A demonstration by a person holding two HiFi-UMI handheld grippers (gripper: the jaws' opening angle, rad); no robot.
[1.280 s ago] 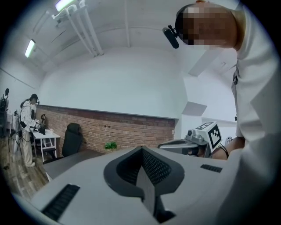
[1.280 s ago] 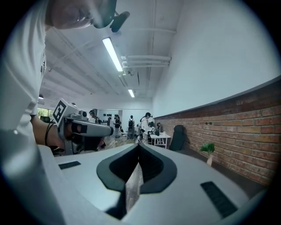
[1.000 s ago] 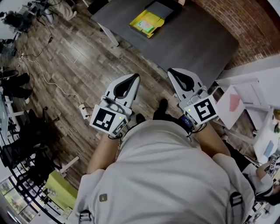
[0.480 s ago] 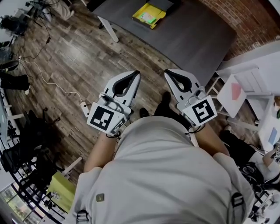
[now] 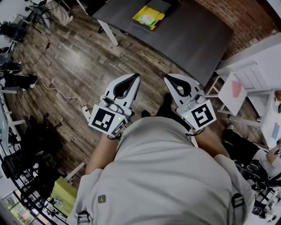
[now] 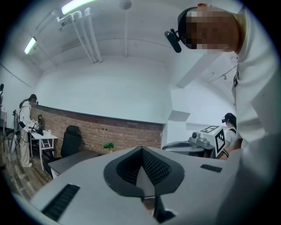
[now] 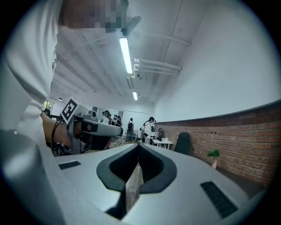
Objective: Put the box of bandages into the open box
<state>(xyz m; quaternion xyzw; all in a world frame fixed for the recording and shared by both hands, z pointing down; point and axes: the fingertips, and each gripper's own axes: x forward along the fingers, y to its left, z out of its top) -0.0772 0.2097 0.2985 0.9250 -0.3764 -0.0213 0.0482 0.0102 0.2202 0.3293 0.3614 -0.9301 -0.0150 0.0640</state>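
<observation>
Both grippers are clenched and hold nothing. From the head view, the left gripper (image 5: 135, 79) and the right gripper (image 5: 168, 78) hang side by side short of the near edge of the dark grey table (image 5: 193, 41), over a floor of worn brown wood planks (image 5: 74, 61). Each is a smooth white shell with black padding inside its jaws and a cube of square markers at the rear. The table top is flat and matt, on a white leg (image 5: 109, 35). At the table's far end lies a flat yellow box (image 5: 148, 17) with a green patch on it, touching a dark flat thing (image 5: 160, 5). It is too small for me to tell whether it is the bandage box or the open one. A red brick wall (image 5: 252, 17) runs past the table's right side, and a thin white cable (image 5: 48, 88) snakes over the floor to the table's left.

Left gripper view: my jaws meet at their tips, leaving only the drop-shaped hollow of ribbed black padding. Beyond them stands the table's grey slab, with a black office chair (image 6: 70, 140) and a small green plant (image 6: 108, 146) behind it against a low brick wall under white plaster.

Right gripper view: the jaws are pressed together along a thin seam. Tube lights (image 7: 125, 55) line the white ceiling, and people (image 7: 149, 127) stand far off.
</observation>
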